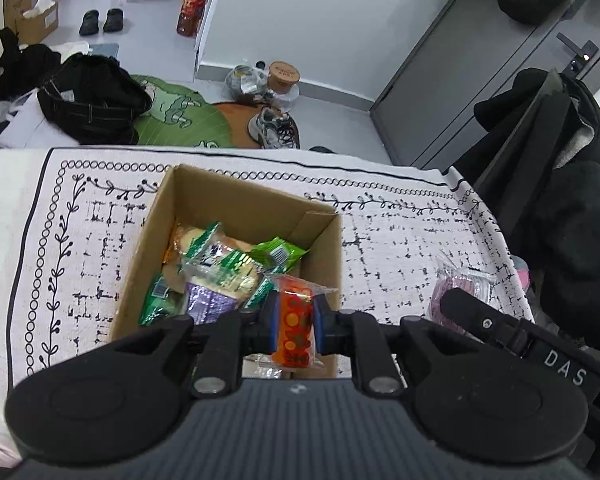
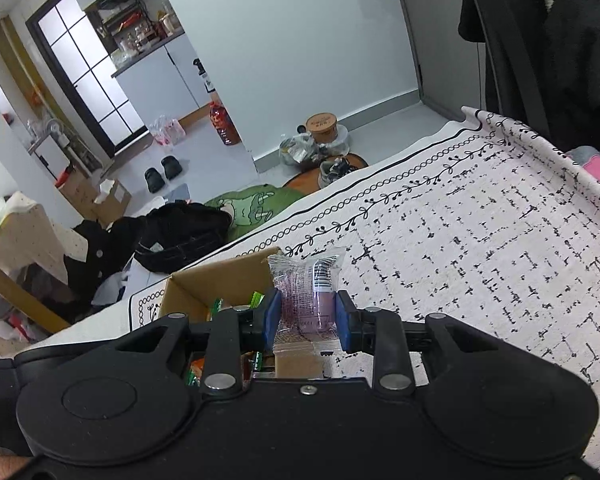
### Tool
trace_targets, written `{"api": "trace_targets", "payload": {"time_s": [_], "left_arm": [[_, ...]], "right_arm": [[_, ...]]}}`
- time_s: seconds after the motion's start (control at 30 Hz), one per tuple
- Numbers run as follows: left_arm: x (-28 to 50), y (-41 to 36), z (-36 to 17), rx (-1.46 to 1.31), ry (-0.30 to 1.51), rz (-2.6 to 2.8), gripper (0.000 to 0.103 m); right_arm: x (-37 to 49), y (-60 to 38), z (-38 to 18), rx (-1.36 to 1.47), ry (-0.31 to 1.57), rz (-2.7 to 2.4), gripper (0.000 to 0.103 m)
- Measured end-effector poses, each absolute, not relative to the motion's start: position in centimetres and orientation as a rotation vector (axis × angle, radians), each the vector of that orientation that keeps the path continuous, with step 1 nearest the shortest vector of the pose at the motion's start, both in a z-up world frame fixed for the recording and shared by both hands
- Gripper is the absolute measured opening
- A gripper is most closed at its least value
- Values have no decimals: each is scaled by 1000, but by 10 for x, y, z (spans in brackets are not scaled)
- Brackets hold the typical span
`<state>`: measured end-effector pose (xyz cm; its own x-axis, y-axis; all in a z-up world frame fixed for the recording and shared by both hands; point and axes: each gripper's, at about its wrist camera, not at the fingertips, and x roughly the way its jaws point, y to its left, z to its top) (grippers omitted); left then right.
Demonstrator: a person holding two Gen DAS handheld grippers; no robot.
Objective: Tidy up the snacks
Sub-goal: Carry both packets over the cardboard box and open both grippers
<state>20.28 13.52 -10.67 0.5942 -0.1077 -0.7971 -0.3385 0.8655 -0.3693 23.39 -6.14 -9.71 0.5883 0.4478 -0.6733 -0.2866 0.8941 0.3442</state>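
Observation:
An open cardboard box [image 1: 240, 196] stands on the patterned cloth and holds several snack packets in green, purple and clear wrappers [image 1: 220, 268]. My left gripper [image 1: 295, 320] is shut on an orange snack packet [image 1: 294, 324] above the box's near right corner. My right gripper [image 2: 307, 316] is shut on a purple snack packet [image 2: 306, 292] in a clear wrapper, held above the cloth just right of the box [image 2: 220, 276]. The right gripper and its packet also show at the right edge of the left wrist view [image 1: 460, 292].
The white cloth with black pattern [image 1: 400, 248] covers the table; its far edge runs across the view. Beyond it the floor holds a black bag [image 1: 92, 100], a green cushion [image 1: 180, 120] and shoes [image 1: 274, 128]. Dark coats [image 1: 568, 220] hang at the right.

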Motion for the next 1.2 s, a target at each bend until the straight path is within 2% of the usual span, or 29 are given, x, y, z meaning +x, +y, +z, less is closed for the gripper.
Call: {"api": "trace_targets", "payload": {"time_s": [0.1, 0.4, 0.5, 0.6, 0.67, 0.73, 0.9, 1.03, 1.13, 1.2], "left_arm": [[203, 144, -114, -548, 961, 148, 20], [198, 165, -111, -573, 952, 177, 22], [194, 171, -108, -574, 943, 186, 29], [190, 173, -105, -575, 937, 191, 36], [188, 172, -104, -571, 935, 191, 46], [188, 170, -104, -572, 937, 189, 52], [191, 159, -99, -557, 966, 163, 60], [194, 143, -86, -510, 967, 140, 73], [193, 136, -79, -501, 960, 129, 76], [192, 130, -75, -495, 956, 119, 77]], "right_arm": [[234, -53, -99, 205, 843, 449, 29], [231, -30, -101, 222, 836, 555, 32], [228, -30, -97, 231, 819, 571, 36], [228, -40, -92, 235, 816, 548, 36], [229, -47, -89, 222, 818, 515, 36], [228, -57, -85, 191, 821, 485, 36], [225, -82, -77, 212, 844, 426, 36], [216, -100, -77, 237, 860, 378, 36], [211, -110, -76, 249, 868, 344, 37], [208, -118, -73, 257, 866, 331, 41]]}}
